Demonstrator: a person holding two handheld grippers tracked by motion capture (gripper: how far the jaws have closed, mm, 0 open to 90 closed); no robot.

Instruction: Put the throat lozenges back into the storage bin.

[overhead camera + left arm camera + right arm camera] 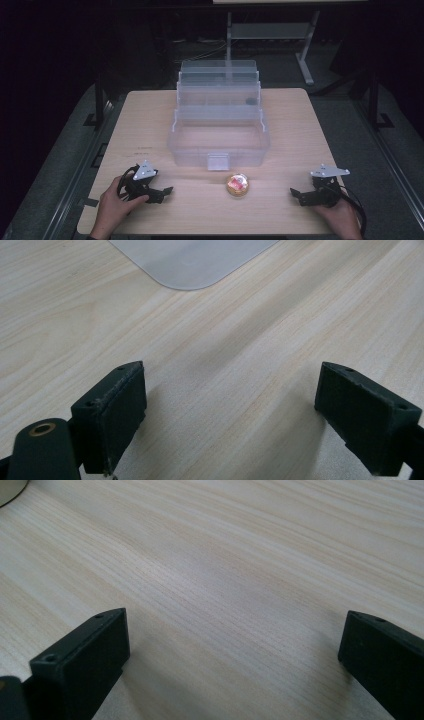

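No brand or label can be read anywhere; a small dark mark on the table (150,120) left of the box is too tiny to make out. There is 1 clear plastic box (218,145), opened out in stepped tiers, standing at the middle of the wooden top, with 1 small dark thing in an upper tier. 1 small round container (237,184) with red and yellow inside sits just in front of the box, between the 2 hands and apart from both. The left gripper (162,191) rests near the front left edge, jaws spread wide over bare wood. The right gripper (296,192) rests at the front right, likewise released, holding nothing.
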